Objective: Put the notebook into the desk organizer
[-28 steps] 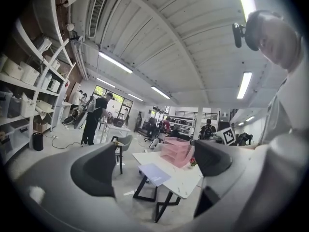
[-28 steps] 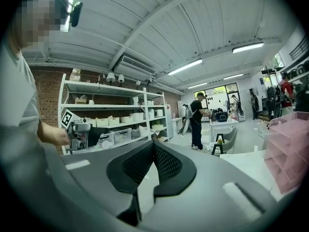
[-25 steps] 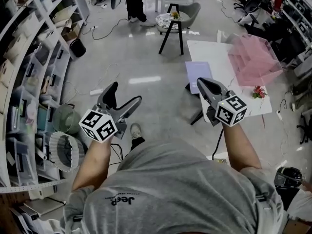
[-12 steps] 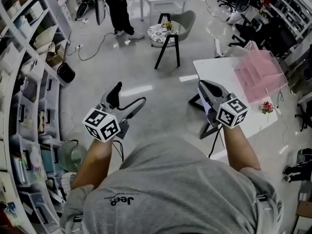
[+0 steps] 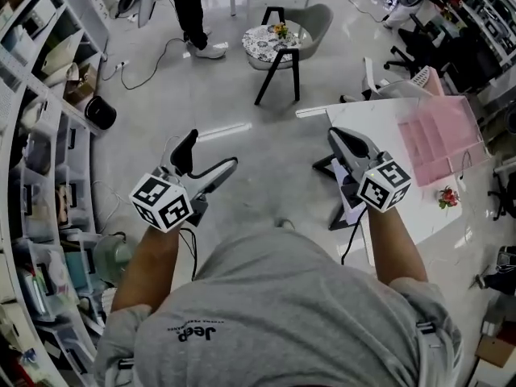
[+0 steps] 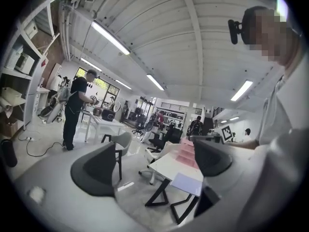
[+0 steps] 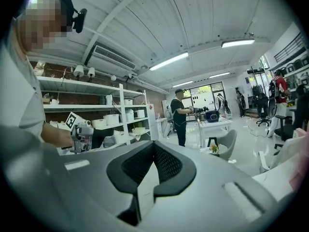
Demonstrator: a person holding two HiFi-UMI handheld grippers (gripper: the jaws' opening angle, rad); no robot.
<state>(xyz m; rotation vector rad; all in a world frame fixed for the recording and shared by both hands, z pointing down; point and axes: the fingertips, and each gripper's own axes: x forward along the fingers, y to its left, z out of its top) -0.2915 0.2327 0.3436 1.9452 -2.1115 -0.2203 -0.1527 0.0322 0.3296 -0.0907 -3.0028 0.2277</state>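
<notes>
My right gripper (image 5: 335,138) is shut on a thin pale lavender notebook (image 5: 349,205), which hangs under it off the near end of the white table (image 5: 379,127). In the right gripper view the notebook (image 7: 143,187) shows edge-on, pinched between the dark pads of that gripper (image 7: 153,164). The pink desk organizer (image 5: 442,134) stands on the table to the right, apart from the gripper. My left gripper (image 5: 208,153) hangs open over the floor with nothing in it. In the left gripper view this open gripper (image 6: 154,166) frames the notebook (image 6: 188,183) and the organizer (image 6: 186,151).
Shelving (image 5: 40,135) full of boxes lines the left side. A grey chair and a small round table with flowers (image 5: 278,37) stand ahead, and a person (image 5: 189,6) stands beyond them. A small flower pot (image 5: 447,196) sits on the white table's near right.
The notebook lay flat on the table's corner under the right gripper a second ago; now it hangs from that shut gripper. The head view has swung, so the table sits further right.
</notes>
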